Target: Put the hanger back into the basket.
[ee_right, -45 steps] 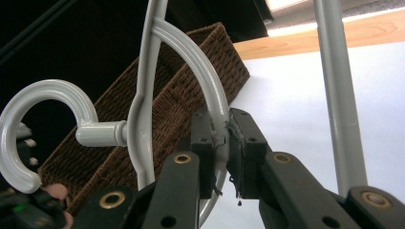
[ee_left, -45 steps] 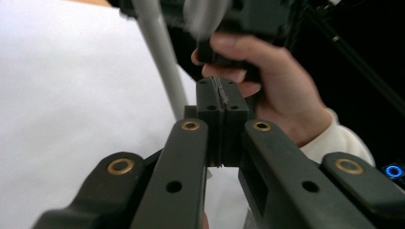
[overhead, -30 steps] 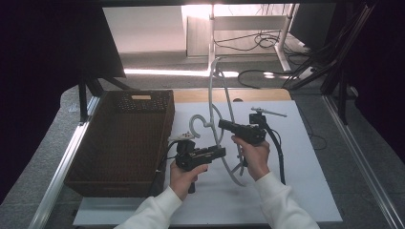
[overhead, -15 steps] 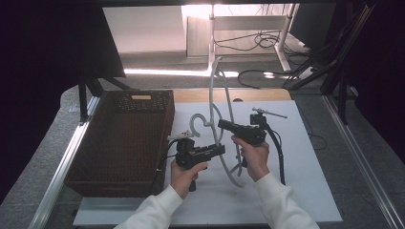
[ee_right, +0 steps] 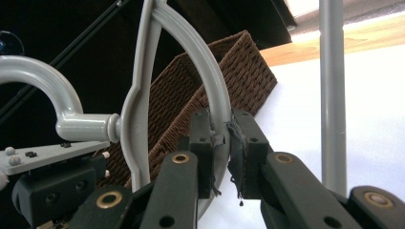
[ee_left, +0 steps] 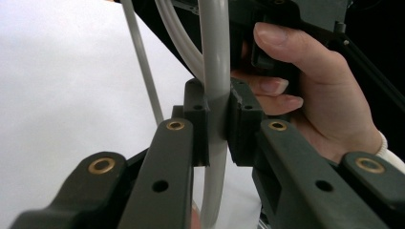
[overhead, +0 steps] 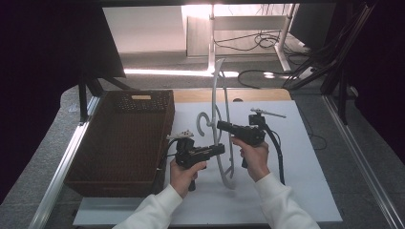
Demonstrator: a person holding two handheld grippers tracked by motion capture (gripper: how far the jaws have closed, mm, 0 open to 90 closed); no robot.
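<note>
Basket (overhead: 119,140) first, at the far left of the high view: dark wicker, sitting on the white table (overhead: 305,191), nothing visible inside. Next along, the left gripper (overhead: 220,149) reaches rightward from the person's left hand (overhead: 184,174), and the left gripper view shows its jaws closed tight on the grey plastic hanger (ee_left: 216,71), clamped on one thick bar. The hanger (overhead: 220,124) stands on edge between the two hands, its long axis running away from the person, near end low toward the table, far end lifted, hook (overhead: 203,121) pointing toward the basket. Then the right gripper (overhead: 220,125), held in the right hand (overhead: 255,157), comes in from the right and a little farther back; in the right gripper view its jaws are pinched on the curved shoulder of the hanger (ee_right: 210,81), just beside the neck of the hook (ee_right: 52,90). So both grippers hold the one hanger, left nearer the basket. The judgement: any carry goes leftward, hook leading, with the left hand closest to the rim.
</note>
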